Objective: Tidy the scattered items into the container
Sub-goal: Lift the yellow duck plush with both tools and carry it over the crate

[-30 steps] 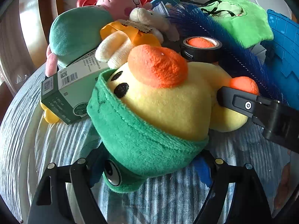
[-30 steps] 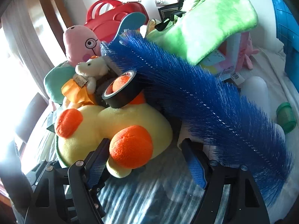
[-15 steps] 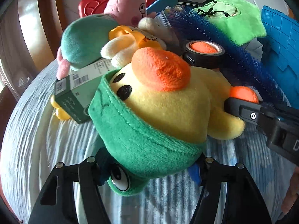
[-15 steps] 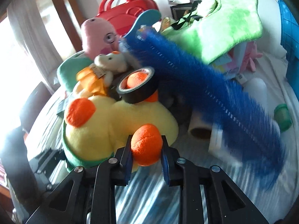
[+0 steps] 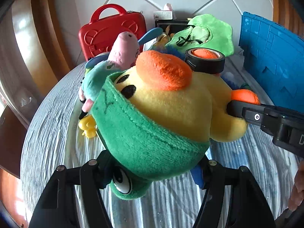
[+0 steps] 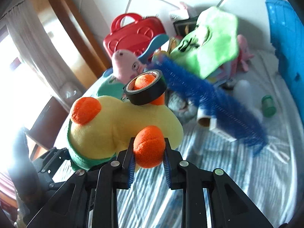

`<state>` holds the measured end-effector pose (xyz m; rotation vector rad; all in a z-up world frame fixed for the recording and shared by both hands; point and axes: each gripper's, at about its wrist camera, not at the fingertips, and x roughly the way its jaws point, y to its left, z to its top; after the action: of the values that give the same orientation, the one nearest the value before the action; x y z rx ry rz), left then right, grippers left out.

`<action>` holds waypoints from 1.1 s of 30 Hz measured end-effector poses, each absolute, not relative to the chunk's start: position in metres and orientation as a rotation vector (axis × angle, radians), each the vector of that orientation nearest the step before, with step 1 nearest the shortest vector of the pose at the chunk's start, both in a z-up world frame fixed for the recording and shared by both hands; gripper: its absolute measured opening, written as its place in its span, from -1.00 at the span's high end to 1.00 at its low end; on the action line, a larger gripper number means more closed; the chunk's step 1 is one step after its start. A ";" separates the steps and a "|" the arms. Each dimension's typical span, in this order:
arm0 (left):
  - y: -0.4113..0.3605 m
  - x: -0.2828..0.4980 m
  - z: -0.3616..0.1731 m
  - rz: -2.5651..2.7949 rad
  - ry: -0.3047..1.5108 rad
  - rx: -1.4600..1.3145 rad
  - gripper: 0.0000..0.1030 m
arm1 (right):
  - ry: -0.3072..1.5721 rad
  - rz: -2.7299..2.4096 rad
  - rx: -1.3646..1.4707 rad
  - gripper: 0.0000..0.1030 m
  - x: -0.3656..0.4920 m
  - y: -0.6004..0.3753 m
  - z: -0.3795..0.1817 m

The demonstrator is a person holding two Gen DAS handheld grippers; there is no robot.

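The left gripper [image 5: 153, 172] squeezes the green hood end of the yellow duck plush [image 5: 171, 110]. Its two fingers [image 5: 91, 172] sit wide apart, one on each side of the fat green part, and they press into it. You can see a round toy eye poking out low down between them.

The right gripper [image 6: 149, 157] pinches one orange foot [image 6: 149, 146] of the same duck. Its fingers are close together, with only the soft foot between the blue pads. In the left wrist view this gripper comes in from the right side and bites the orange foot [image 5: 245, 96] there.

So both grippers hold the duck, one at each end. The duck is up off the striped bed sheet [image 6: 209, 180], near the sheet's front part. A black roll of tape [image 6: 145, 87] sits around the duck's other orange foot.

Behind the duck is the heap of toys: a pink pig plush [image 6: 125, 62], a red toy case [image 6: 134, 34] by the wall at the far edge of the sheet, a bright green plush [image 6: 210, 43], and a long blue fuzzy brush [image 6: 209, 95] that looks blurry. A small green cup [image 6: 268, 106] lies near the right edge. The blue crate [image 5: 271, 57] stands at the right edge of the sheet, apart from the duck.
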<state>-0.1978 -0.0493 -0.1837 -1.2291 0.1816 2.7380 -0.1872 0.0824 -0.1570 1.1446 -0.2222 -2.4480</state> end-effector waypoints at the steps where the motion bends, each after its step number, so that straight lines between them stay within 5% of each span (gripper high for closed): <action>1: -0.045 -0.197 -0.174 2.736 0.184 -1.211 -0.25 | -0.215 -2.469 1.129 0.52 -0.185 0.085 -0.151; 33: 0.156 -0.118 0.043 2.525 0.218 -0.554 -0.26 | -0.118 -3.066 0.613 0.52 -0.067 0.279 0.066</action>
<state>-0.1185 0.1565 0.0434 -0.5544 0.2181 2.5253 -0.0673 0.2790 0.0659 0.6128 -0.1176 -3.0662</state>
